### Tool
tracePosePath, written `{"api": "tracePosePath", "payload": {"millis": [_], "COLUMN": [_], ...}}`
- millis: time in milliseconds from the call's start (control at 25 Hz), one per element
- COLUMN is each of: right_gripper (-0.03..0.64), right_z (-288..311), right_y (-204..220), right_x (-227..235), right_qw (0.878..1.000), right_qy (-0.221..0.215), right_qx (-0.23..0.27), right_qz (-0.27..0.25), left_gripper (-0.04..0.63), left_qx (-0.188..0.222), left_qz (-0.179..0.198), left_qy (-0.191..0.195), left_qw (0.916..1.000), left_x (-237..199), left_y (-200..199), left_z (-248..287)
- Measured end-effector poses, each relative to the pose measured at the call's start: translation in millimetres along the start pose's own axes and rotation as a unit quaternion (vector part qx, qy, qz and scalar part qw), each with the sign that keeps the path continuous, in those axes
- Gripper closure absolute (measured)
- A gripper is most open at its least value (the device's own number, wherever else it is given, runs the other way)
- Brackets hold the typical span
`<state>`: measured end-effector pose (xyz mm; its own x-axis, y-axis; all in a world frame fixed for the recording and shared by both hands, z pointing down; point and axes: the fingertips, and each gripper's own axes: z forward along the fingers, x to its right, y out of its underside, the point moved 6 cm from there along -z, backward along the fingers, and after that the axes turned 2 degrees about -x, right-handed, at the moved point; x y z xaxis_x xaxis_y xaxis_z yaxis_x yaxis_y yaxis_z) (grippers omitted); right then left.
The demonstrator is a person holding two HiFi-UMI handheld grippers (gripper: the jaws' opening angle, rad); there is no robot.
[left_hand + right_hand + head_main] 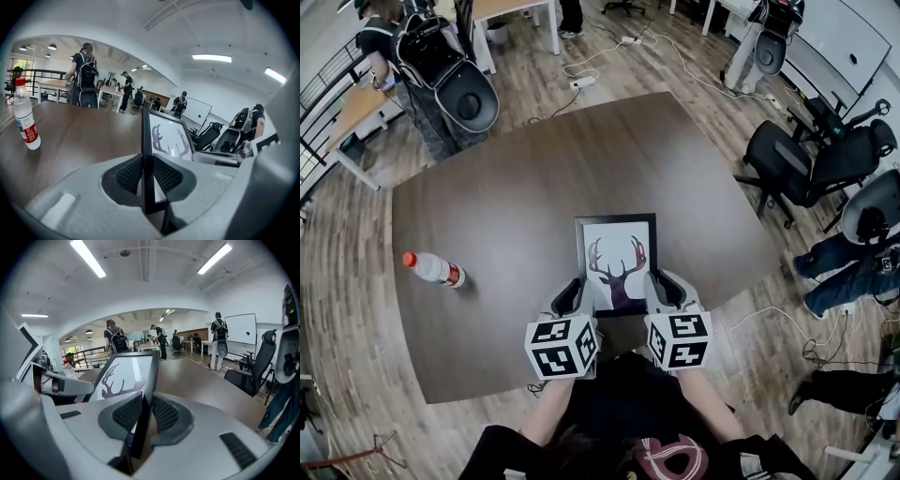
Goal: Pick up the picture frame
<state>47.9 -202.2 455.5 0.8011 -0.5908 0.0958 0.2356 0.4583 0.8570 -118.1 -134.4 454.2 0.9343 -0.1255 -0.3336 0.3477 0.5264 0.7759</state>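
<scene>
Deer-print picture frame (617,265) is clamped low on both side edges: left edge by left tongs (573,296), right edge by right tongs (662,287). It is held face up over the table's (506,187) near side. A bottle (434,270) is seen lying well to the left.

I saw my left gripper (146,174) clamped on the picture frame's (168,139) black edge at lower centre. A red-capped bottle (26,121) stood on the table (84,133) at far left.
</scene>
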Motion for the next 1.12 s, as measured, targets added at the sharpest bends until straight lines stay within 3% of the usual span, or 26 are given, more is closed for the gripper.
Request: {"api": "tracePosePath", "payload": {"millis": [440, 640, 1120], "right_gripper": [0.541, 0.541, 0.541], "right_z": [-4.2, -10.3, -17.1], "right_y": [-18.4, -25.3, -28.7], "right_x": [6.7, 7.1, 3.1], "right_qw": [1.0, 0.999, 0.998], "right_qy": [0.0, 0.002, 0.001], "right_qx": [0.024, 0.038, 0.06], "right_qz": [-0.005, -0.009, -0.013], "left_gripper": [0.52, 0.52, 0.52], "left_qx": [0.02, 0.033, 0.05], "left_qz": [0.016, 0.043, 0.05], "left_qy": [0.001, -0.002, 0.0], "left_qw": [0.9997, 0.9985, 0.9975], "left_x": [10.4, 16.8, 18.5], "left_y": [-17.4, -23.0, -28.0], "left_z": [-0.3, -5.3, -14.2]}}
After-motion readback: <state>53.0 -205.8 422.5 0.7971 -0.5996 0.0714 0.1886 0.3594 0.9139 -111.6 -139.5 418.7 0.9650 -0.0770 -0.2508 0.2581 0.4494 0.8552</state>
